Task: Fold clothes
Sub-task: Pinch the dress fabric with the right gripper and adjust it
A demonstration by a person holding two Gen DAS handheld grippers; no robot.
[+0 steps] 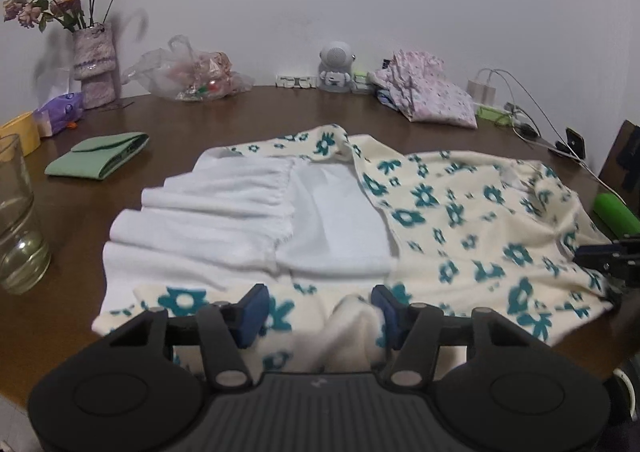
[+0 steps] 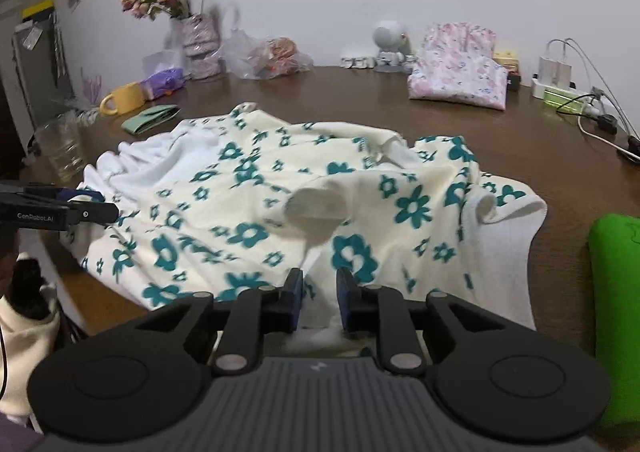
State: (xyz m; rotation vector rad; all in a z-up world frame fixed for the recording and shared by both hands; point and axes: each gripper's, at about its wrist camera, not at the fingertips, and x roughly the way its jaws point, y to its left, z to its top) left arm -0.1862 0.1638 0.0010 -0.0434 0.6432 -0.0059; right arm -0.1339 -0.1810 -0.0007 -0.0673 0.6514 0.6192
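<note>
A cream garment with teal flowers (image 1: 460,220) lies spread on the brown table (image 1: 240,112), its white lining (image 1: 224,220) turned up on the left side. My left gripper (image 1: 320,312) is open at the near hem, with a fold of the fabric rising between its blue pads (image 1: 252,310). In the right wrist view the same garment (image 2: 280,196) lies crumpled, and my right gripper (image 2: 318,292) has its blue pads (image 2: 294,298) narrowly apart around a bunch of the near hem. Each gripper shows at the edge of the other's view.
A glass (image 1: 18,220), a folded green cloth (image 1: 96,160), a yellow mug (image 2: 122,98), a vase of flowers (image 1: 94,68) and a plastic bag (image 1: 192,72) stand left and back. A folded pink garment (image 2: 460,68), chargers with cables (image 2: 560,80) and a green object (image 2: 616,292) are on the right.
</note>
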